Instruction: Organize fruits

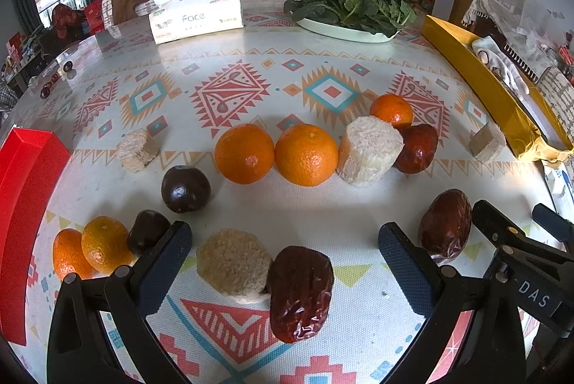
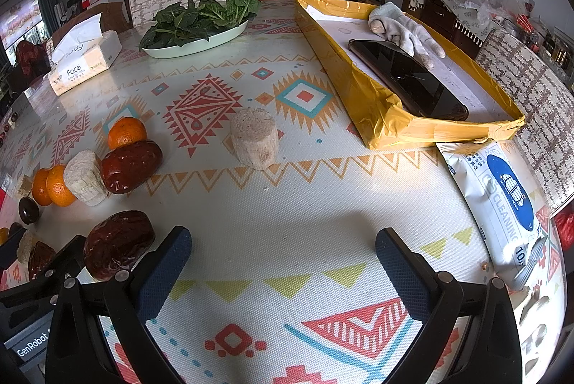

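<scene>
My left gripper [image 1: 285, 262] is open over the patterned table; a red date [image 1: 300, 294] and a pale sugarcane piece [image 1: 233, 262] lie between its fingers. Ahead stand two oranges [image 1: 244, 153] [image 1: 306, 154], a sugarcane chunk [image 1: 369, 150], a date [image 1: 418, 149], a small orange [image 1: 391, 110] and a dark plum [image 1: 185, 188]. Another date [image 1: 445, 226] lies beside the right finger. My right gripper [image 2: 283, 263] is open and empty; a date [image 2: 118, 243] lies left of it and a sugarcane piece [image 2: 254, 137] stands ahead.
A red box [image 1: 25, 204] sits at the left edge. A yellow tray [image 2: 376, 111] holds a phone [image 2: 409, 82] and a glove. A wipes pack [image 2: 502, 208], a tissue box [image 1: 195, 16] and a plate of greens [image 1: 348, 10] stand further off.
</scene>
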`<state>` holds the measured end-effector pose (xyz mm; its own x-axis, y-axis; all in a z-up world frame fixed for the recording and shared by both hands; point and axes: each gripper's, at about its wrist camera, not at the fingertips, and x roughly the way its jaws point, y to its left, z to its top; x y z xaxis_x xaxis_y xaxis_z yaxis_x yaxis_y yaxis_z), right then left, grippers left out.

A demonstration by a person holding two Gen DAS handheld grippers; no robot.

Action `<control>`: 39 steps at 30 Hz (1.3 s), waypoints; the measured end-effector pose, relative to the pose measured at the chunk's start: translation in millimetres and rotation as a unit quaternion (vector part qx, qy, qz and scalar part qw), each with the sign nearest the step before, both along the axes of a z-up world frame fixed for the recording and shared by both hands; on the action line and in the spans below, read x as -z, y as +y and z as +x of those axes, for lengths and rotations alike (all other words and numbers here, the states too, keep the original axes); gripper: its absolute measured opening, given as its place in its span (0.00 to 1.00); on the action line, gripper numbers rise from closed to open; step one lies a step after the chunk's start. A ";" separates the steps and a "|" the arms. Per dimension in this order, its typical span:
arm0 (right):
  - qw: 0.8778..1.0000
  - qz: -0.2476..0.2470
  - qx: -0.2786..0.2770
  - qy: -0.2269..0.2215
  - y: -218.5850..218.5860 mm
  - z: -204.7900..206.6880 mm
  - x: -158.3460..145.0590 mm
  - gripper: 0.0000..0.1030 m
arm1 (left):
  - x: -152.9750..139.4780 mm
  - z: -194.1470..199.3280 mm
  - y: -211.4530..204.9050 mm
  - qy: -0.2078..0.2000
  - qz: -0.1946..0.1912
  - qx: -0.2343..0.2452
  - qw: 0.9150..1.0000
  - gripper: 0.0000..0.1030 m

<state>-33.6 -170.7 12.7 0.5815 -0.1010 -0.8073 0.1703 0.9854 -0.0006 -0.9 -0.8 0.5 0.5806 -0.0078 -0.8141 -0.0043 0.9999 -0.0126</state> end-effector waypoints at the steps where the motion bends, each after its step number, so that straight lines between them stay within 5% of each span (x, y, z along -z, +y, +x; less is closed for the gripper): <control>1: 1.000 0.000 0.000 0.000 0.0 0.0 0.0 1.00 | 0.0 0.0 -0.3 0.000 0.000 0.000 1.000 1.00; 24: 1.000 0.000 0.000 0.000 -0.1 0.2 -0.2 1.00 | -0.1 -0.1 -1.1 -0.001 0.000 0.002 1.000 1.00; 39: 0.999 0.008 -0.030 0.026 -3.6 -3.1 -4.2 1.00 | -5.2 -34.3 -6.3 0.020 -0.016 0.099 0.995 0.99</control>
<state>-36.7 -174.3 16.9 0.5440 -0.0547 -0.8373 0.1109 0.9938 0.0072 -35.2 -7.0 5.8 0.5317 -0.1451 -0.8344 0.1921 0.9802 -0.0480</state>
